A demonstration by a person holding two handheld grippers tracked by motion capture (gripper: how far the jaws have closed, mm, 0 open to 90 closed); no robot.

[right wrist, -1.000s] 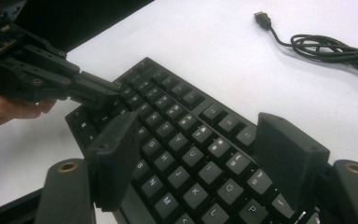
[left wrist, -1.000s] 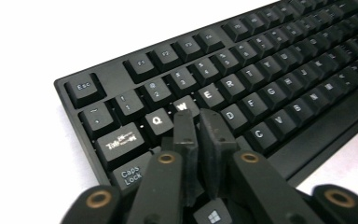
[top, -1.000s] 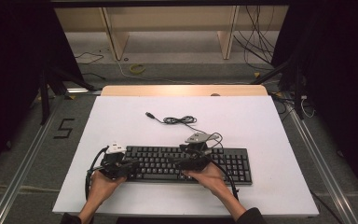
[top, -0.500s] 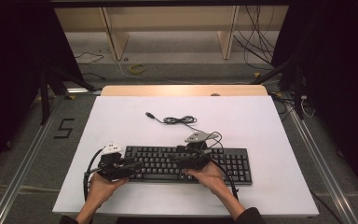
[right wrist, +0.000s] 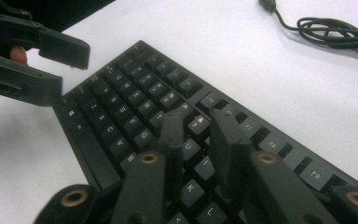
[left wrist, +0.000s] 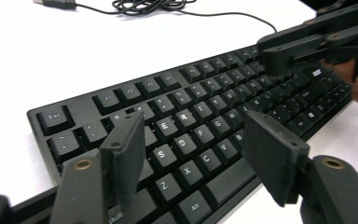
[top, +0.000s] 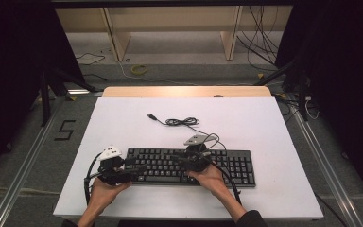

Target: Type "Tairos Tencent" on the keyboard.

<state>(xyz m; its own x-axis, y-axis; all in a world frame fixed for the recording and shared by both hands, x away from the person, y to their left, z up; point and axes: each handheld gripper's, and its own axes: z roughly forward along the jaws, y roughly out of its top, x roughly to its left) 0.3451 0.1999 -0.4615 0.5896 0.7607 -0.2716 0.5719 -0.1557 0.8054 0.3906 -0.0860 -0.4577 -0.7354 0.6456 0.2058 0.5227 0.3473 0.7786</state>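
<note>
Left gripper (left wrist: 191,158): your jaws stand spread and have just been opening; nothing is clamped between them. They hover over the left letter keys, with S, D, X and C visible in the gap in the left gripper view.
Left gripper, high view (top: 139,169): it sits at the keyboard's left end, jaws pointing right along the key rows.
Right gripper (right wrist: 198,135): your jaws stand narrow, a small gap left between them, and have just been closing. They sit low over the keys around U and K; whether the tips touch a key cannot be told.
Right gripper, high view (top: 179,158): it is over the middle of the keyboard, jaws pointing left toward the other gripper, the two tips well apart.
Keyboard (top: 227,163): black, lying flat on the near half of the table, long side parallel to your edge.
Keyboard cable (top: 182,121): coiled loosely behind the keyboard, plug end lying free to the left.
Table (top: 123,113): white top, carrying the keyboard and its cable.
</note>
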